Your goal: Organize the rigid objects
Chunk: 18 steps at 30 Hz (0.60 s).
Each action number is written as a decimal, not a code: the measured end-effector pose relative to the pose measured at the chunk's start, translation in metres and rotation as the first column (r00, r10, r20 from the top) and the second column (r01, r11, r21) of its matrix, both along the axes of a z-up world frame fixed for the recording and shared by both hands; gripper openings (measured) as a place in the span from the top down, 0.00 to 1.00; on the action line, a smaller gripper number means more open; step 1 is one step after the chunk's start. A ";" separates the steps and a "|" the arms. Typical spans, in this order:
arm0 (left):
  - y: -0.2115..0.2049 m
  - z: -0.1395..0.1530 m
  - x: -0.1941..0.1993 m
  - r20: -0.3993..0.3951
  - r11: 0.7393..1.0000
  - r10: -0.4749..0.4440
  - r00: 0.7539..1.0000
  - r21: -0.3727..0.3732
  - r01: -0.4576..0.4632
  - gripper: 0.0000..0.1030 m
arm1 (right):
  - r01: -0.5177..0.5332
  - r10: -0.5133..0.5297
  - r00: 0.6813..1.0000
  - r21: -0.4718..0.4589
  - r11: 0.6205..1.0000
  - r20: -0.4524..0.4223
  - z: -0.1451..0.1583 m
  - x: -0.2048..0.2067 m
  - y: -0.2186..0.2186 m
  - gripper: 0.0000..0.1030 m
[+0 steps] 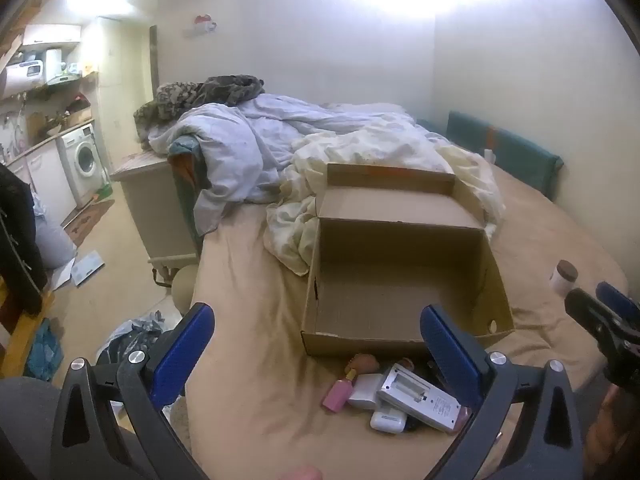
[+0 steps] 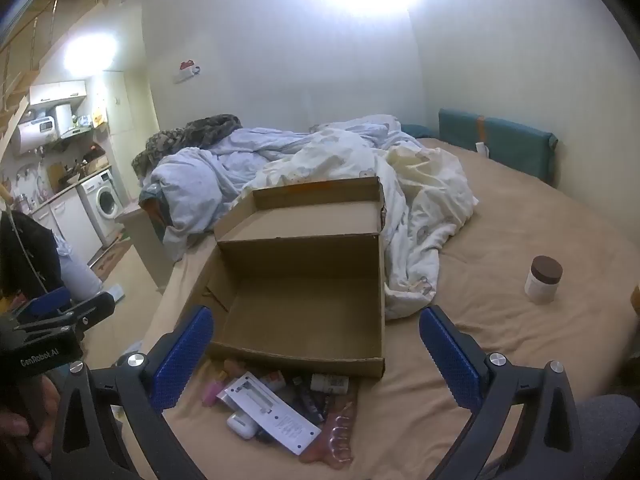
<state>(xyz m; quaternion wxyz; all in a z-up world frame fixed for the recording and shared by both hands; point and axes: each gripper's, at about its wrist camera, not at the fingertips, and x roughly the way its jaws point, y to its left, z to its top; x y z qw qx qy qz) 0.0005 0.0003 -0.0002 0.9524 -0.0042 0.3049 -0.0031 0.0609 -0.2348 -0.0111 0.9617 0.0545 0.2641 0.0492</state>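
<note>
From the left wrist view, the left gripper (image 1: 318, 336) hangs over the bed (image 1: 248, 320) with its blue fingers (image 1: 182, 350) spread wide and nothing between them. Just ahead sits the open cardboard box (image 1: 400, 280), its lid flap leaning back against the rumpled duvet (image 1: 320, 160) — the box is empty. A small heap of objects lies against the box's near wall: a white remote (image 1: 416, 398) face down, its long axis running from upper left to lower right, a pink bottle (image 1: 338, 394) and a white earbud case (image 1: 387, 420) beside it. A brown-lidded jar (image 1: 564, 277) stands upright well off to the right, and the right gripper (image 1: 600, 312) shows at that edge.

From the right wrist view, the right gripper (image 2: 316, 336) is likewise wide open and holds nothing. The cardboard box (image 2: 304, 288) is bare inside. Touching its near wall lies the heap — the remote (image 2: 272, 416) slants toward the lower right, with the earbud case (image 2: 242, 426) at its left, a white pill bottle (image 2: 330, 383) on its side, and pink toe separators (image 2: 336, 428) nearest. The jar (image 2: 543, 280) stands alone on the sheet at right.
</note>
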 end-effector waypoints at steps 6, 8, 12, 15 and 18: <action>0.000 0.000 0.000 -0.002 1.000 0.001 1.000 0.002 -0.001 0.00 | -0.001 0.001 1.000 0.006 1.000 -0.017 0.000 0.002 0.001 0.00; 0.000 0.000 -0.001 0.000 1.000 0.002 1.000 0.003 -0.002 0.00 | 0.001 -0.001 1.000 0.008 1.000 -0.009 0.000 0.000 0.001 0.00; 0.000 0.000 0.000 -0.003 1.000 0.001 1.000 0.003 -0.001 0.00 | 0.004 -0.004 1.000 0.003 1.000 -0.013 -0.002 0.002 0.000 0.00; 0.000 0.000 0.000 -0.003 1.000 0.000 1.000 0.002 0.000 0.00 | 0.004 -0.004 1.000 0.001 1.000 -0.012 -0.001 0.002 0.000 0.00; 0.000 0.000 0.000 -0.007 1.000 -0.011 1.000 -0.009 0.011 0.00 | 0.004 -0.004 1.000 -0.003 1.000 -0.012 -0.001 0.002 0.001 0.00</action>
